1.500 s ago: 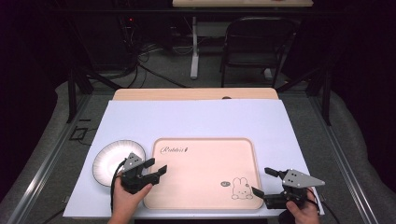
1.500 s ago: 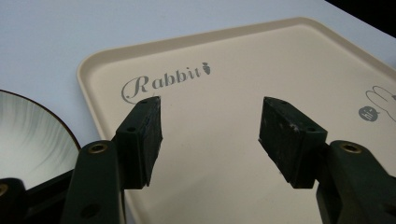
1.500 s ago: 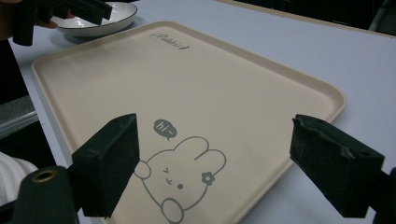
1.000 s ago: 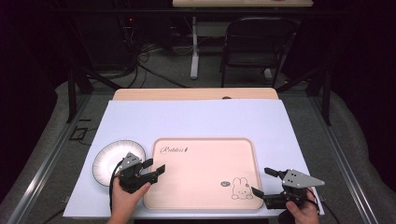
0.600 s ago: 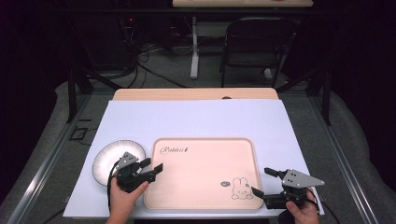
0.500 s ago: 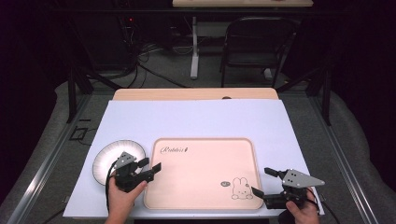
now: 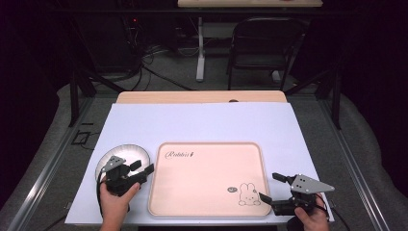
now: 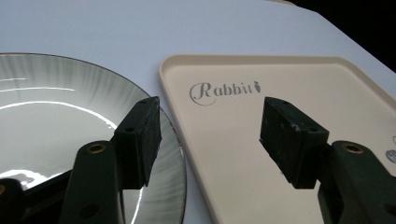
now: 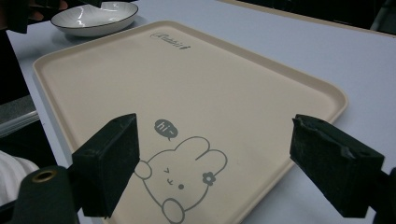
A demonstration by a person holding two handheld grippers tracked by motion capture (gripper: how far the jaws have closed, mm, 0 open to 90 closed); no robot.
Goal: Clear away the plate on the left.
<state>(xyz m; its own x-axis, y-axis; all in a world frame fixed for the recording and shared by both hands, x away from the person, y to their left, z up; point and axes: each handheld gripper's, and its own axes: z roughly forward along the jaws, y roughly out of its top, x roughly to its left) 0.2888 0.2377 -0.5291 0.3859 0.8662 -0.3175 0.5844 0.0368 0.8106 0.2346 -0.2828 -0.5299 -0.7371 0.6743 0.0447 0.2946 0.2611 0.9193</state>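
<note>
Apparently lining up for a grasp, the left gripper hangs wide open with nothing between its jaws, its left jaw over the near right rim of the round white ribbed ceramic plate and its right jaw over the left edge of the cream rectangular plastic tray with a rabbit drawing; that straddle suggests the plate's rim is the intended hold. The plate sits on the worktop at the near left, just beside the tray's left edge, so the raised tray lip stands closest in the way of a jaw sliding under the rim. The right gripper is likewise spread wide and empty, hovering at the tray's near right corner by the printed rabbit, probably ready to steady the tray. Farther off, beyond the white worktop sheet, a black folding chair and loose floor cables lie well apart from the work.
</note>
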